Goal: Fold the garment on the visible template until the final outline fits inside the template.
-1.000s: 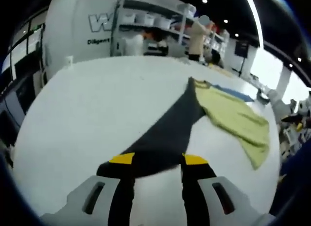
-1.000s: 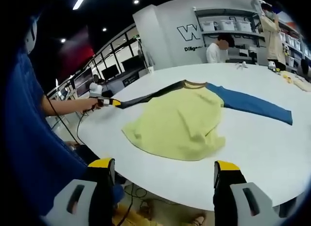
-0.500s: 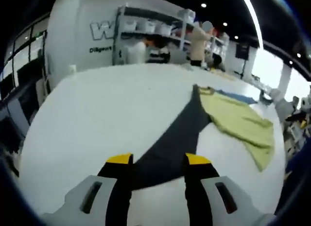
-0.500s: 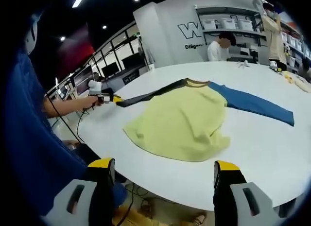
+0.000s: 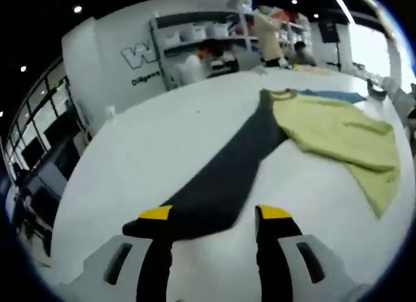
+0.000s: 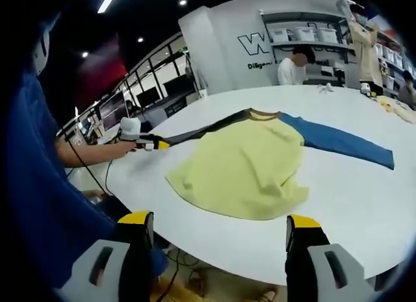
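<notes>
The left gripper's (image 5: 214, 219) yellow-tipped fingers (image 5: 156, 213) are standing apart, with the cuff end of the dark sleeve (image 5: 227, 178) lying between them; whether they are pinching the cloth I cannot tell, though in the right gripper view that same gripper (image 6: 151, 144) is sitting right at the sleeve's tip. The right gripper (image 6: 218, 224) is hanging with its jaws wide and nothing between them, off the near edge of the table.

The garment (image 6: 247, 162) is lying flat on the white table (image 6: 364, 204): a yellow-green body in the middle, the dark sleeve stretched straight out to one side, and a blue sleeve (image 6: 344, 143) running out to the other. The lower hem is looking slightly rumpled. No template outline is showing under or around the shirt, so its fit cannot be judged.

As for progress, the work appears to be barely starting. Both sleeves are fully extended, no fold is made, and the body is still at full spread. Remaining, by my reckoning: bringing each sleeve in over the body, then folding the body itself.

Beyond the table, shelving with bins (image 6: 305, 32) is standing against a wall, and people are moving about there.
</notes>
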Demonstrator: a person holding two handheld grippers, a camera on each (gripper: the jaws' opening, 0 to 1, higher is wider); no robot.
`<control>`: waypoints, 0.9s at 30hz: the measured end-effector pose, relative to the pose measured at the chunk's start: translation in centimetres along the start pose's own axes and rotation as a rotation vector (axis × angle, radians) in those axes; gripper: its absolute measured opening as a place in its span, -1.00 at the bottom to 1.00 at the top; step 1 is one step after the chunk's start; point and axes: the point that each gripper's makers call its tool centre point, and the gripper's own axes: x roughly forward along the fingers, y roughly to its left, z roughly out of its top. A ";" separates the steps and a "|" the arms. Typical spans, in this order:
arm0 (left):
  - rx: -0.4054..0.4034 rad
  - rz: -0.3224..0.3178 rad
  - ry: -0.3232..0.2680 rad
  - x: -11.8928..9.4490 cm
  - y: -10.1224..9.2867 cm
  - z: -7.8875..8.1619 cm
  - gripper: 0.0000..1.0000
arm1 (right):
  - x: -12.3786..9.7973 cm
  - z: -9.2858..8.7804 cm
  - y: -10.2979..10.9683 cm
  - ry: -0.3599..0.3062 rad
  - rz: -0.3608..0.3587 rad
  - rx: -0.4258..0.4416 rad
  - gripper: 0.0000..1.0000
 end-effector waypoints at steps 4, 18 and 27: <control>0.021 0.042 0.008 0.2 0.8 -0.5 -0.01 | -0.8 -0.2 -0.2 -0.016 -0.021 0.020 0.65; 0.032 0.140 -0.063 -0.8 2.5 1.7 -0.38 | -1.6 -1.2 -1.7 -0.012 -0.045 0.042 0.64; -0.043 0.145 -0.063 0.7 6.0 2.0 -0.47 | -1.2 -1.0 -1.1 -0.008 -0.043 0.042 0.64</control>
